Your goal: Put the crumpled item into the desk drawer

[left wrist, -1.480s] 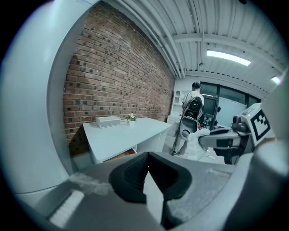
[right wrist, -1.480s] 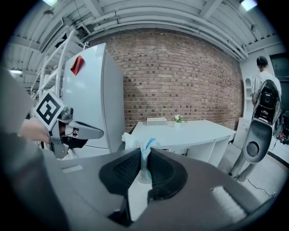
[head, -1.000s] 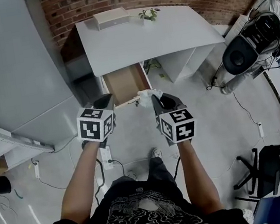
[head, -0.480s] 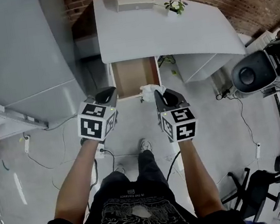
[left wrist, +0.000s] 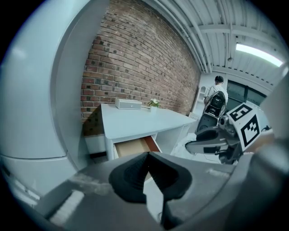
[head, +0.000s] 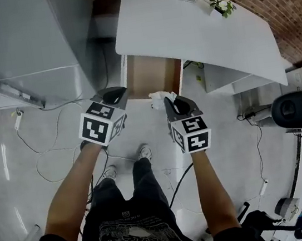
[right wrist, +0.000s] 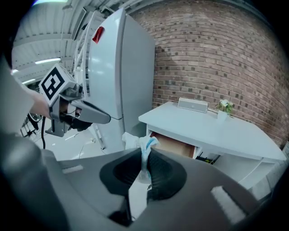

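Right tool (right wrist: 143, 172): jaws clamped on the white crumpled item (right wrist: 144, 145), which sticks out past the tips. In the head view the item sits at frame centre, by the front edge of the open drawer (head: 153, 76). Can't tell if they touch. The drawer is pulled out from the white surface (head: 194, 32), upper centre. Left tool (left wrist: 146, 168): jaws together, nothing between them, centre left.

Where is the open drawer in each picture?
Head view: drawer, top middle, under the desk edge.
Left gripper view: middle, below the desk top.
Right gripper view: middle, just behind the crumpled item.
Shared landmark: the little plant on the desk.
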Tool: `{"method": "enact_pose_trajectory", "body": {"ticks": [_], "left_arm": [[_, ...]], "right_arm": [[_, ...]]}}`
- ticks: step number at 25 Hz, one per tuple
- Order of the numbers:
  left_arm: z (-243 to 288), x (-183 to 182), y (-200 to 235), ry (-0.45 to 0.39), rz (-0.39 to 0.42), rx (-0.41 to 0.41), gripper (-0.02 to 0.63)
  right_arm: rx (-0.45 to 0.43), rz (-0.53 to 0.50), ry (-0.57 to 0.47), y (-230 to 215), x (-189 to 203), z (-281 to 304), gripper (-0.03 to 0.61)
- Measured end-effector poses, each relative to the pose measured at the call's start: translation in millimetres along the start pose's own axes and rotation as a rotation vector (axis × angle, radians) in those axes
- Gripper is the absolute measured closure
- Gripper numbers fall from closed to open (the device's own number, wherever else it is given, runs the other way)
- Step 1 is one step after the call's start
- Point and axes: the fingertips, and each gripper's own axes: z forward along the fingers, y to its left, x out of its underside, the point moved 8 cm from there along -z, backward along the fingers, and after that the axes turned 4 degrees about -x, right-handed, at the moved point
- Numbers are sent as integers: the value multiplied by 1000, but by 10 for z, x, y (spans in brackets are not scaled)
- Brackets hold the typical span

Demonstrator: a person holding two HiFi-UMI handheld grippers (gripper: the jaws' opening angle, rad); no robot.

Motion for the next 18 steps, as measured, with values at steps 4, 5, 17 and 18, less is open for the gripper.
{"method": "enact_pose_trajectory", "body": {"ticks": [4,5,17,18], "left_arm": [[159,53,2,33,-26,-23,614],[203,68,4,40,-32,-30,614],[632,366,220,87,-113,-166,614],[660,387,221,92,-120,-175,614]], "right_arm": [[-52,-33,45,-197,78,260,548],[-61,-44,59,-252,95,323,548],[-180,-254,166,-681,350,1103,545],[-190,-263,173,-711,370,1160,545]]}}
